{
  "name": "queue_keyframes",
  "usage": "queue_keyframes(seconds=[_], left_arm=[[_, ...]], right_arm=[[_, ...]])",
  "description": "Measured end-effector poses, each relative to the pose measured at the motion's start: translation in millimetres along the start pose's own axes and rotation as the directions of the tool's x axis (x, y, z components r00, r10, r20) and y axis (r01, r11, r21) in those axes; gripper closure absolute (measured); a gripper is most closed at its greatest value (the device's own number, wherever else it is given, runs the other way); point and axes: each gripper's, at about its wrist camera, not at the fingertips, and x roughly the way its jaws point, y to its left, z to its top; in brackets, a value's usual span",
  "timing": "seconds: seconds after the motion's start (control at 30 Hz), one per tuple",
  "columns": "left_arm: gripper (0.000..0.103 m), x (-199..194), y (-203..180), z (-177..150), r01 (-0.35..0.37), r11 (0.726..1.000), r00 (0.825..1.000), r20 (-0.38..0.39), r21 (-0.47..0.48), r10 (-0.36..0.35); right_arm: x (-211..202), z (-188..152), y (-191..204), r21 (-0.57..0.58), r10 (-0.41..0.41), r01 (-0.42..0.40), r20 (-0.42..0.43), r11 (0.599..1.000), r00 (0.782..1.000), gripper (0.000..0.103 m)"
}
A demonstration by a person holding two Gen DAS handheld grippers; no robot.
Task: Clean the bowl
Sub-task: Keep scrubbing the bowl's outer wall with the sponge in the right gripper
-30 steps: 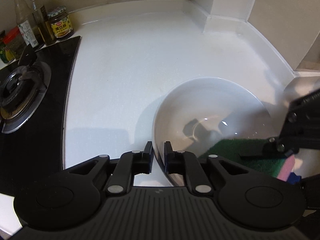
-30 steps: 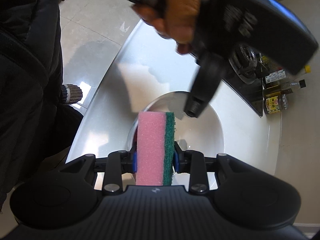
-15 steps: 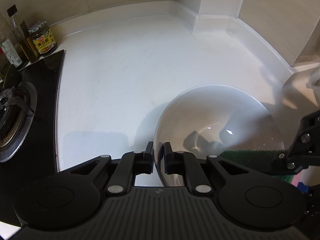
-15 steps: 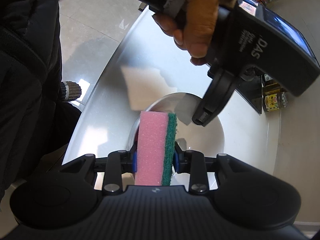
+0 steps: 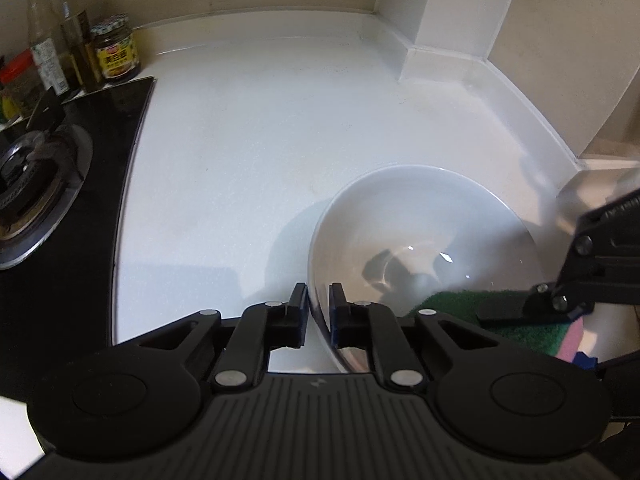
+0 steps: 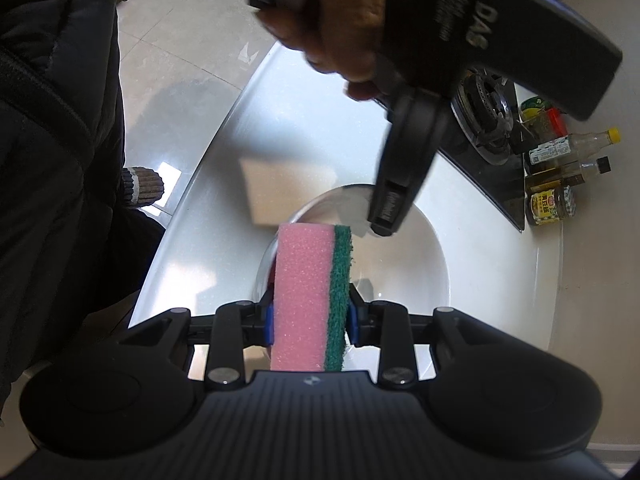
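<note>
Glossy white ceramic bowl [image 5: 424, 236] sat on the white countertop [image 5: 248, 152]. Left gripper [image 5: 318, 312] pinched its near rim, jaws nearly shut. Right gripper [image 6: 310, 316] clamped the pink-and-green sponge [image 6: 310, 296]. Bowl judged rigid, slick, breakable; rim is the only sensible hold.

The left gripper [image 5: 319, 306] is sitting at the lower centre of its own view, pinching the bowl [image 5: 420, 240] rim between nearly closed jaws. The right gripper [image 6: 310, 318] is clamping the sponge [image 6: 308, 296] at lower centre. A hand [image 6: 344, 20] is gripping the left gripper's handle at the top of the right view
</note>
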Motion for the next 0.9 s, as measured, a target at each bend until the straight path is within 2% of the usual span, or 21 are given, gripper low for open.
queue_keyframes(seconds=[0.17, 0.43, 0.67, 0.9], left_arm=[[0.096, 8.4, -7.0, 12.3, -0.017, 0.999, 1.0, -0.021, 0.035, 0.018], [0.093, -7.2, -5.6, -9.8, -0.038, 0.998, 0.999, -0.012, -0.05, 0.038], [0.093, -8.3, -10.2, -12.4, -0.063, 0.998, 0.998, -0.005, -0.027, 0.063], [0.094, -6.5, -7.1, -9.5, -0.045, 0.999, 0.999, 0.011, -0.015, 0.045]], right_arm=[[3.6, -4.8, -3.6, 0.009, -0.006, 0.006, -0.003, 1.0, 1.0, 0.075], [6.1, -8.6, -8.0, 0.016, 0.002, -0.002, 0.008, 1.0, 1.0, 0.075], [6.2, -6.8, -9.3, 0.011, -0.003, 0.003, -0.002, 1.0, 1.0, 0.075], [0.6, -9.9, -3.4, -0.007, -0.007, 0.007, -0.015, 1.0, 1.0, 0.075]])
